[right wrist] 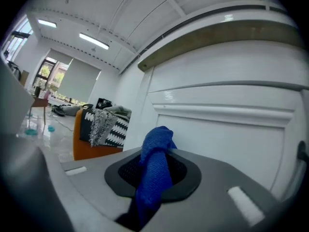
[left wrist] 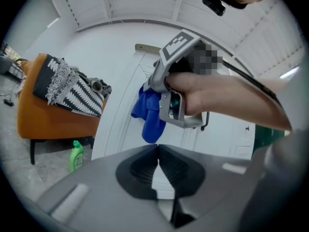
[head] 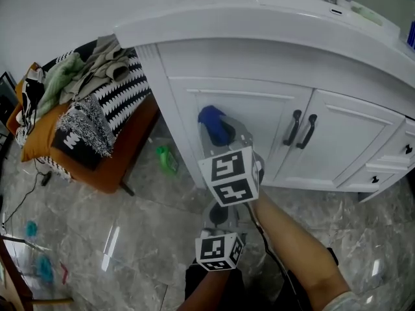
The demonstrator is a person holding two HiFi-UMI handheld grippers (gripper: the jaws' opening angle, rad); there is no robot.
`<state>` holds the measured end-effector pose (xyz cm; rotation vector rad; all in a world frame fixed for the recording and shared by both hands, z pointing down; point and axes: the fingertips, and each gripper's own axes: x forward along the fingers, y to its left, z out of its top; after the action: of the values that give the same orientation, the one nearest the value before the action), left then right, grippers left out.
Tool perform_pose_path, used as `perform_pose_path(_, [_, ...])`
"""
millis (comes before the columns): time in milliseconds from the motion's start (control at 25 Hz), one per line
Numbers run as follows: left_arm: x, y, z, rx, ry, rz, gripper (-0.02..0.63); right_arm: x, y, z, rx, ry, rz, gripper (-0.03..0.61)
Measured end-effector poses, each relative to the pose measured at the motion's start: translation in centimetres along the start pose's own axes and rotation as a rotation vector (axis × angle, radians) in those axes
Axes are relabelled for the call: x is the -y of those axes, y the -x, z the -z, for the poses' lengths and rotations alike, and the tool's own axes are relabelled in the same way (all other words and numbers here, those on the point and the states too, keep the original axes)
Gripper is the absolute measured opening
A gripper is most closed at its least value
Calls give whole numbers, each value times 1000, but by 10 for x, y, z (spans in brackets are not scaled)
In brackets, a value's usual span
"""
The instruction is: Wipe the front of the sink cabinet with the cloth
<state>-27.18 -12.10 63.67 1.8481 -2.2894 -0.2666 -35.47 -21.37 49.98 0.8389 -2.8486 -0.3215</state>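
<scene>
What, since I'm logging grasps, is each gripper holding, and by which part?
The right gripper is shut on the blue cloth, pinching a bunched part; a wad pokes out past the jaws. The left gripper is shut, holding nothing.

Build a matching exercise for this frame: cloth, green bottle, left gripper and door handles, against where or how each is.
1 cloth
2 green bottle
3 left gripper
4 door handles

a on the floor beside the cabinet
b shut, nothing between its jaws
c clamped in the right gripper
d where the two cabinet doors meet

Pairs: 1-c, 2-a, 3-b, 4-d.
</scene>
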Motion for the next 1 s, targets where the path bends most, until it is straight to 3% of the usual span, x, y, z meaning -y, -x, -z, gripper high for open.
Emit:
perform_pose_path(200, [-28, 9, -10, 54, 51, -114, 9, -24, -15, 30, -92, 7, -133, 58])
perform_pose_path(360, [-32, 12, -12, 64, 68, -129, 9, -33, -19, 61, -157, 35, -171, 58])
perform_pose_path(680, [-24, 9, -11, 62, 51, -115, 9, -9, 0, 92, -179, -30, -106, 58])
perform_pose_path(1000, [-16, 0, -1, 36, 29, -92, 9, 46, 46, 122, -198, -111, 29, 58])
